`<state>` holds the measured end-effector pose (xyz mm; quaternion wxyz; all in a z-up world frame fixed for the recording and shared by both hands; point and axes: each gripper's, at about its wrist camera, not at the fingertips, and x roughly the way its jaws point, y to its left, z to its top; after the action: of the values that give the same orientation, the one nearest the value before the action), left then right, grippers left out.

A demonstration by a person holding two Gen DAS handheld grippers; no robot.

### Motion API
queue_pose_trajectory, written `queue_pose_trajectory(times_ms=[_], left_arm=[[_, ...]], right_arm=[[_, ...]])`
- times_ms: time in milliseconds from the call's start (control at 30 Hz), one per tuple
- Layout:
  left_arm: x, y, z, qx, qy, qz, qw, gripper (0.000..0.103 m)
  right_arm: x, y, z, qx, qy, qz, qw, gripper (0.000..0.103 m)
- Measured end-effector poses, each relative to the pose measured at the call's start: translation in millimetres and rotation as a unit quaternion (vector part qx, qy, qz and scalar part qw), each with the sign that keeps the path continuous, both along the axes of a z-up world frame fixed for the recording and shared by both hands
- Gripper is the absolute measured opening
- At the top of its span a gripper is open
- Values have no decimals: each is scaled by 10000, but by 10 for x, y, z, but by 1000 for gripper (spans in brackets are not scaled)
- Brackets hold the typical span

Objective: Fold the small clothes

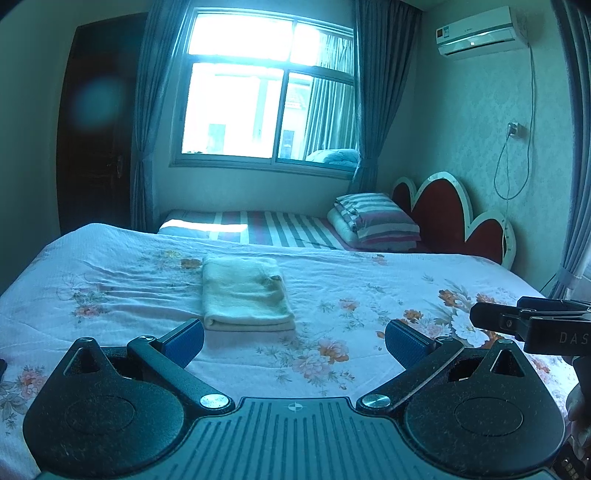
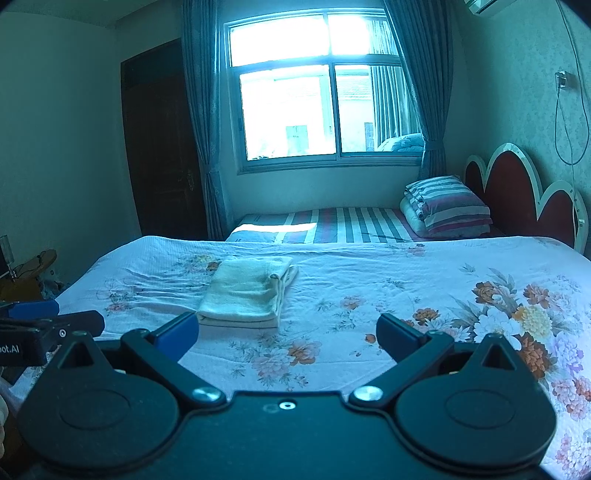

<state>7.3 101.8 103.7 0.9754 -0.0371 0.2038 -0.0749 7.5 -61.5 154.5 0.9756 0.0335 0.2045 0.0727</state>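
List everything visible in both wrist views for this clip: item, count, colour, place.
folded cloth: one, cream, centre of the floral bed
floral sheet: one, pale with orange flowers, covering the near bed
striped pillow: one, on folded bedding, far bed
headboard: one, red with white trim, right wall
window: one, bright, blue curtains either side
door: one, dark, left
air conditioner: one, white, upper right
left gripper: open, empty, short of the cloth
right gripper: open, empty, short of the cloth
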Motion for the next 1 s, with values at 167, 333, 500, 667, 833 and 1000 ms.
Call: queue_pose_trajectory(times_ms=[167, 333, 500, 667, 833, 1000], left_arm=[[7, 2, 0, 1, -1, 0, 10000, 103], [9, -6, 1, 3, 3, 4, 10000, 103], [21, -4, 3, 5, -6, 20, 10000, 103], [45, 9, -1, -2, -7, 39, 10000, 103], [57, 8, -3, 5, -5, 55, 10000, 103], [62, 14, -7, 16, -22, 75, 10000, 103]], right_arm=[[10, 20, 2, -3, -2, -9, 10000, 103], [12, 24, 2, 12, -7, -8, 10000, 103], [13, 29, -1, 8, -3, -8, 10000, 103], [30, 37, -8, 21, -5, -1, 10000, 103], [44, 39, -7, 28, -2, 4, 10000, 103], [54, 45, -7, 27, 2, 12, 10000, 103]])
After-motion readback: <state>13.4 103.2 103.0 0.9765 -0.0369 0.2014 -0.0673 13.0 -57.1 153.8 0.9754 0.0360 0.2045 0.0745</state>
